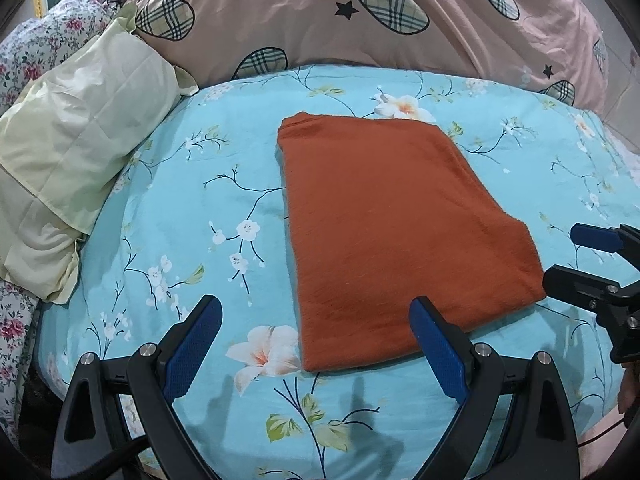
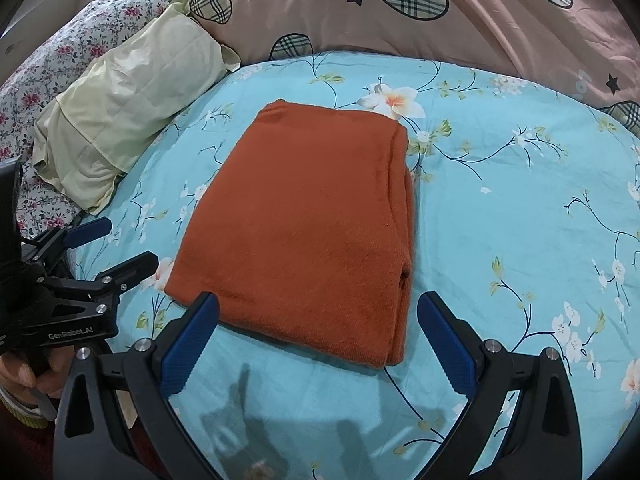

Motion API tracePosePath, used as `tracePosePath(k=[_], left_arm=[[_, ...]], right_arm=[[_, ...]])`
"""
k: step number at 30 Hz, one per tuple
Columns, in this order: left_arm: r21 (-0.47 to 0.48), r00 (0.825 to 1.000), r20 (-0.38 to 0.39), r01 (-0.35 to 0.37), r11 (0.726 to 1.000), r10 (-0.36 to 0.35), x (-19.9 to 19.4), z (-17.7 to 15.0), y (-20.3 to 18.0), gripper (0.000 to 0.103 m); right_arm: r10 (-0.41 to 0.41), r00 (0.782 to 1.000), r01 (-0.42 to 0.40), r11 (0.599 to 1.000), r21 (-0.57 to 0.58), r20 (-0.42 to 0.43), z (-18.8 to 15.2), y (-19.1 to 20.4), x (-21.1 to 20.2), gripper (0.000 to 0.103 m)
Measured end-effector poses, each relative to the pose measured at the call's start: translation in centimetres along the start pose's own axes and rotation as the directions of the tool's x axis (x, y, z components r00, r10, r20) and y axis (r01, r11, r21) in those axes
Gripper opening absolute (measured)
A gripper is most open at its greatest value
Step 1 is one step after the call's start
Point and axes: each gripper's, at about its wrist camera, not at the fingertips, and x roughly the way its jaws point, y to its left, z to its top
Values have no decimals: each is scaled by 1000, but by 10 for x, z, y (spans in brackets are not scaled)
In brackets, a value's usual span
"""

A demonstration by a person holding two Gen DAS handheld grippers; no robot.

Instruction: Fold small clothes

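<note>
Surface: bed sheet (image 1: pixel 168 208), light blue with white blossoms and dark branches, spread flat over the bed.
Task item: orange garment (image 1: pixel 400 220), folded into a compact rectangle with several layers, lying flat on the middle of the sheet. In the right wrist view the garment (image 2: pixel 304 224) shows stacked fold edges along its right side.
Garment contact: nothing grips it; both grippers stand off its near edge.
Left gripper: left gripper (image 1: pixel 316 312) hovers over the near edge of the sheet, fingers spread wide, nothing between them. Its right finger overlaps the garment's near edge in the picture; contact cannot be confirmed. Seen from the right wrist, the left gripper (image 2: pixel 120 244) sits at the garment's near left corner, a hand behind it on the handle.
Right gripper: right gripper (image 2: pixel 318 312) is held above the garment's near edge, fingers released and wide apart, empty. From the left wrist, the right gripper (image 1: pixel 560 256) lies just beside the garment's near right corner, jaws parted.
Far edge: pink quilt (image 1: pixel 320 20) with plaid hearts and black stars, bunched along the far edge of the sheet.
Left edge: pale yellow pillow (image 1: pixel 76 168) against the sheet's left edge, with floral bedding (image 1: pixel 44 40) behind it.
Shadows: gripper shadows fall on the sheet near the near edge.
</note>
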Motion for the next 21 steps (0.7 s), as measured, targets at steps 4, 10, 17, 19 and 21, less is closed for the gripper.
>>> tracePosePath(k=[4,10,17,19,21], left_arm=[[0,1000,8,2,1000,-2,-2,1,-1,95],[-3,1000,16,9,1000,-9,-4,4,-1,95],[-6,1000,21,23,1000,-23,-5,5,-2,95],[-7,1000,20,22,1000,-22,-5,5,-2,95],[-10,999,21,25,1000,-24,-5,5,-2,95]], right_arm=[[-1,1000,1,1000,-3,0,2,-1,-1,99],[1,1000,-1,1000,-14,7,8,-1,-4,99],[5,1000,-5,1000,-19,6,9,2,-2,99],[4,1000,-4,1000,-17,2,8,3,-1,99],[5,1000,-5,1000,-15,0,8,3,0,99]])
